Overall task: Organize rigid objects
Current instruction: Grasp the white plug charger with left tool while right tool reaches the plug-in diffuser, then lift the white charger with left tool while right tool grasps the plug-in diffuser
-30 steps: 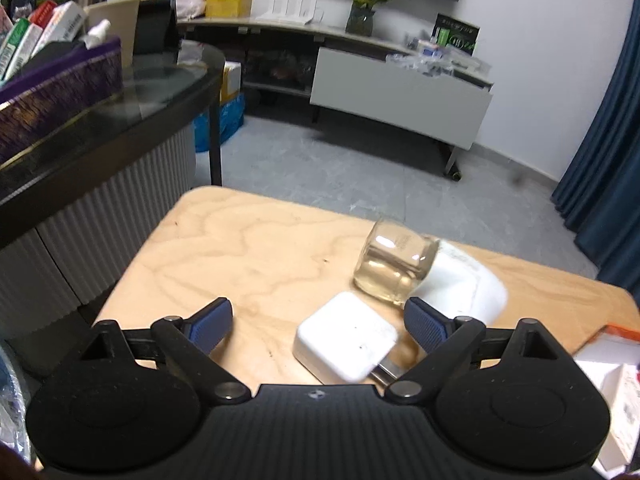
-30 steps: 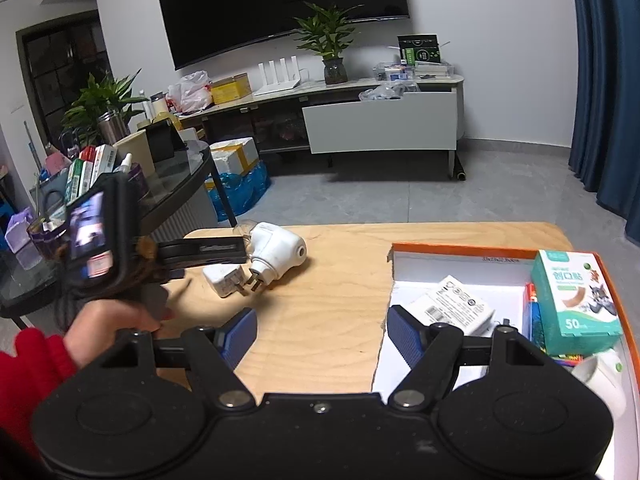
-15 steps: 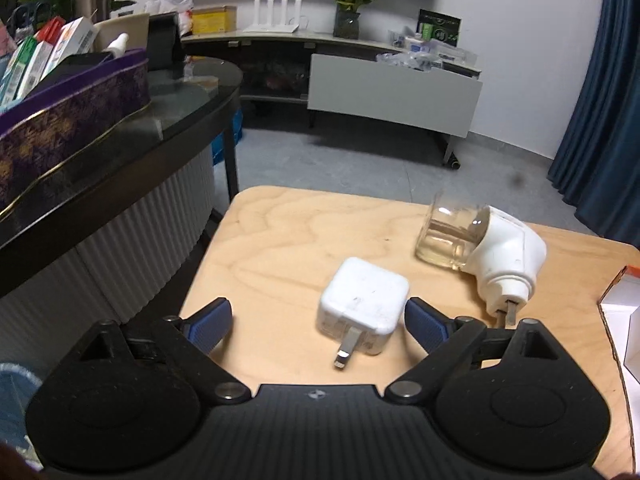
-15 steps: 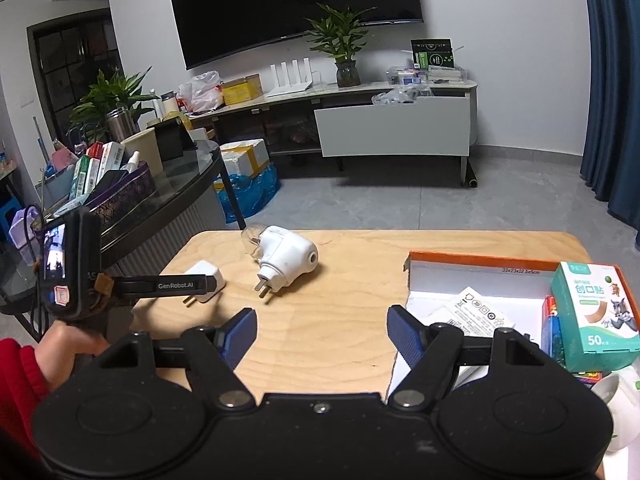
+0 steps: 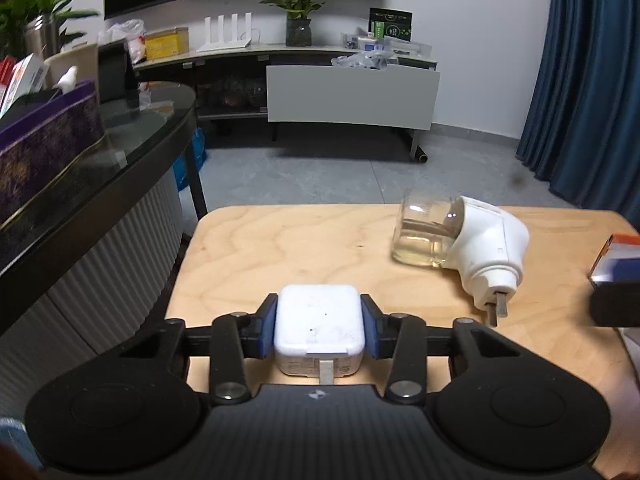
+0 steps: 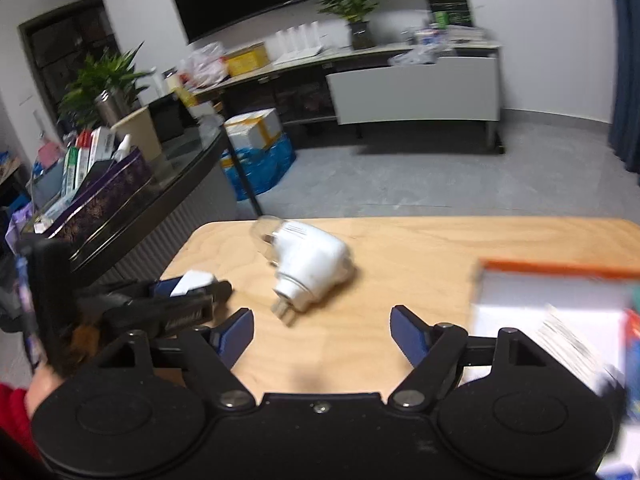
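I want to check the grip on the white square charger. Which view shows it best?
The left wrist view: the white square charger sits sharp and centred, the left tool closing on its sides. The blurred right wrist view shows only its corner behind that tool.

Bare wooden table (image 6: 400, 264) lies open between my right gripper (image 6: 322, 330) and the plug-in vaporizer (image 6: 310, 262); the orange-edged box (image 6: 560, 300) blocks my right, my left gripper (image 6: 188, 294) the left.
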Available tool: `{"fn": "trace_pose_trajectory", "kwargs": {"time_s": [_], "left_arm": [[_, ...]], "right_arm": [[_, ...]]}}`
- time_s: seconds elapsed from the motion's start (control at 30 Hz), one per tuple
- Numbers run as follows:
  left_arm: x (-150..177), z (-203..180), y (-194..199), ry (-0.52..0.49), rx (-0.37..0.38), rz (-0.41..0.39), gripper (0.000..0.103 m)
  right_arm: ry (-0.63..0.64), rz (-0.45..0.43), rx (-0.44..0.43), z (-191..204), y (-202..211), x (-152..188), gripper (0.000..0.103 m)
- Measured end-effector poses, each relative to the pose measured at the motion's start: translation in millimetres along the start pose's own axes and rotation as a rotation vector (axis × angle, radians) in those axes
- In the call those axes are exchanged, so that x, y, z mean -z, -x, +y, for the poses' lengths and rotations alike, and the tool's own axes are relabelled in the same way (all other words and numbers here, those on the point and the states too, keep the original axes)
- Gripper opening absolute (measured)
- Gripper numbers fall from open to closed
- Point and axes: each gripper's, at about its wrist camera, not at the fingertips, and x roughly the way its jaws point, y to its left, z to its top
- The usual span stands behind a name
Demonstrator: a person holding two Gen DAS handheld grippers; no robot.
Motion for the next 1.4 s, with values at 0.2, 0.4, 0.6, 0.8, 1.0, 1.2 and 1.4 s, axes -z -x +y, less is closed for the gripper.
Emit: {"fn": "trace_pose_trajectory", "kwargs": {"time_s": [0.2,0.4,0.6,0.8,1.0,1.2,1.4], "left_arm": [[6.7,4.0,15.3,0.005,0.008,-0.024,0.043],[7.9,4.9,10.3,0.018,0.035,-0.030,0.043],[9.8,5.1,6.5,0.026,0.034,-0.031,0.043],[11.9,0.6,16.5,0.019,0.034,-0.047,0.043],[12.7,-20.2,45.8,0.008,0.065,-0.077,0.043],[13.7,-49.7,85.0,-0.011,0.095,-0.114,0.043],[19.5,-96.4,128.0,-0.043,0.154,-0.151,0.043]], "right_arm": [[0.177,0.077,0.064,19.9,-65.6,-27.5,0.093],[0.332,0.104,0.065,26.1,-104.4,-41.6,0.096],[0.267,0.120,0.008,20.9,-121.4,-46.7,0.068],[0.198,0.064,0.035,15.8,-86.8,-37.0,0.052],[0.109,-0.007,0.043,8.8,-27.3,-24.4,0.050],[0.026,-0.085,0.045,-2.6,46.6,-10.9,0.050],[-0.034,-0.171,0.104,-20.1,136.0,13.7,0.050]]}}
